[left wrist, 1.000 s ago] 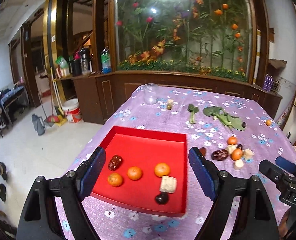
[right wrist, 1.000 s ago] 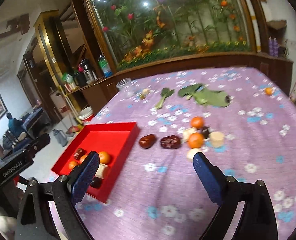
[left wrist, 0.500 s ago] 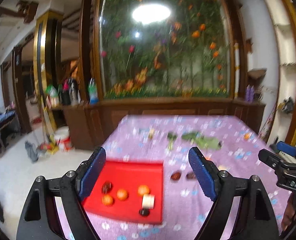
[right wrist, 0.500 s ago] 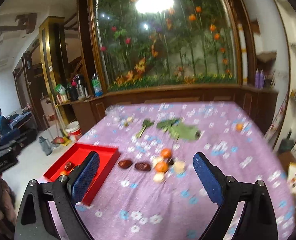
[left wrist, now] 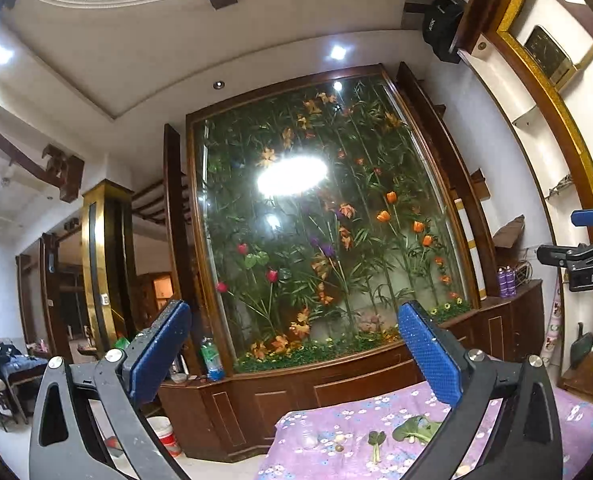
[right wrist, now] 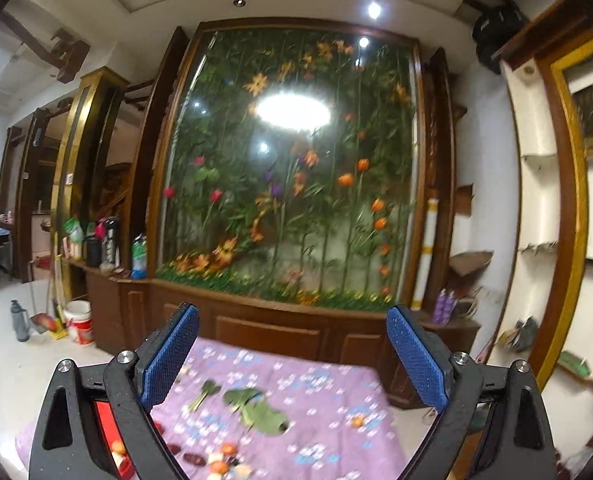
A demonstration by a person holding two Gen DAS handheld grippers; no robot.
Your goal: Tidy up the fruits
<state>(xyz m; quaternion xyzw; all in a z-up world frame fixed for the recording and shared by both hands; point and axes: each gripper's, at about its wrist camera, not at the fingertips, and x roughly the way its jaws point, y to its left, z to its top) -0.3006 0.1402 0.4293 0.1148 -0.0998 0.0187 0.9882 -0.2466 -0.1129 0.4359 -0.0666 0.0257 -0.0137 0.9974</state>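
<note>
Both grippers are raised high and tilted up toward the glass plant wall. My left gripper is open and empty; its view shows only the far end of the purple flowered table. My right gripper is open and empty, well above the table. In the right wrist view a red tray shows behind the left finger, holding fruit. Loose oranges and pale pieces with dark dates lie at the bottom edge. One small orange sits alone at the right.
Green leafy vegetables lie mid-table, also in the left wrist view. A clear glass stands near the far table edge. A wooden cabinet runs behind the table. A white bucket stands on the floor at left.
Both grippers have lifted and tilted up away from the table. The tray and fruit have dropped out of the left wrist view and sunk to the bottom of the right one. Jaws stayed open.
</note>
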